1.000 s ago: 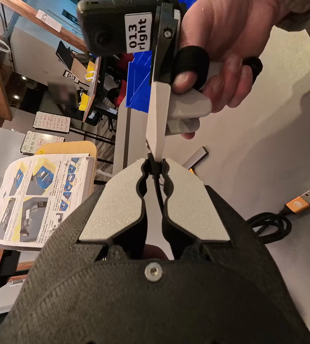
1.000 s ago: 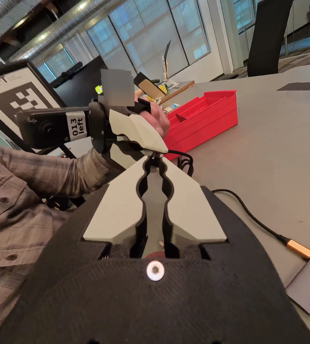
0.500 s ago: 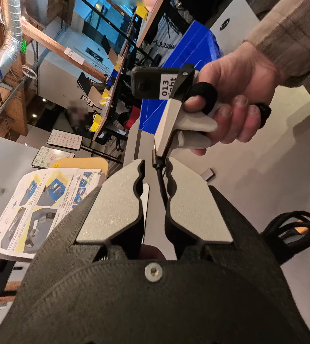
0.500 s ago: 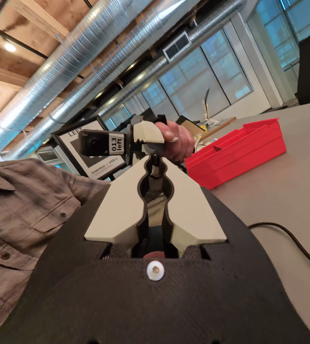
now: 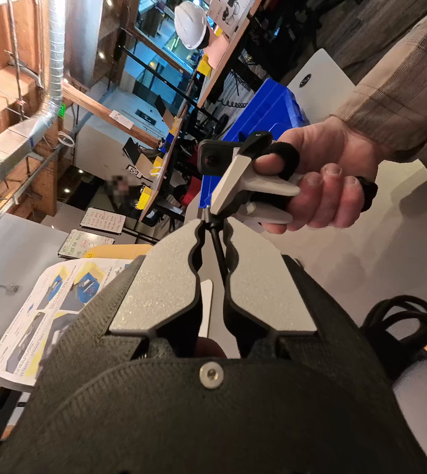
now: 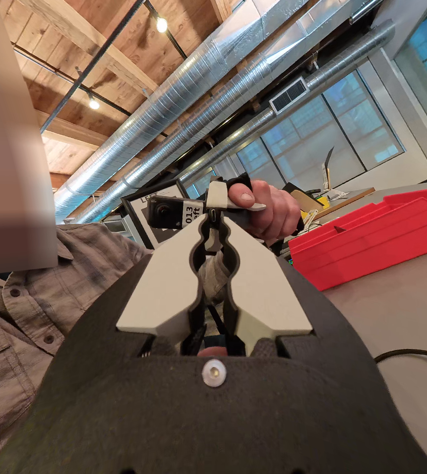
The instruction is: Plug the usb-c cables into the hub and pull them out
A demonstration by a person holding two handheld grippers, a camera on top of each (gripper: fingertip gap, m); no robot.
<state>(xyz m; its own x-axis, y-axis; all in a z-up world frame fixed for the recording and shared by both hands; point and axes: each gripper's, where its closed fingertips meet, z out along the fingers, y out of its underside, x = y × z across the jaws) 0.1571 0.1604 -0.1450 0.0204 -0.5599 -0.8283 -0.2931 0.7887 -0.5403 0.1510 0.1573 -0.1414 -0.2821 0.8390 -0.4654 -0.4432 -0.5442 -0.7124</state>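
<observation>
Between the two sets of fingertips, held up off the table (image 5: 361, 256), sits the USB-C plug (image 6: 213, 215), and everything else is placed from it. The right gripper (image 6: 213, 220) meets the plug nose-on: its jaws are drawn in to a narrow slot the width of the plug, and they look clamped on its sides. The plug's oval mouth faces straight back at that gripper's camera. The left gripper (image 5: 213, 224) stands on the plug's far side, the cable side. Its tips are nearly together around the collar, but I cannot tell whether they pinch it or only flank it. From the plug the black cable (image 5: 219, 254) runs back between the left fingers toward a coil (image 5: 399, 323) on the table. So the plug's long axis lies along the line joining the two grippers. I judge the left, behind the plug, better placed to push it home. No hub can be made out for certain.
</observation>
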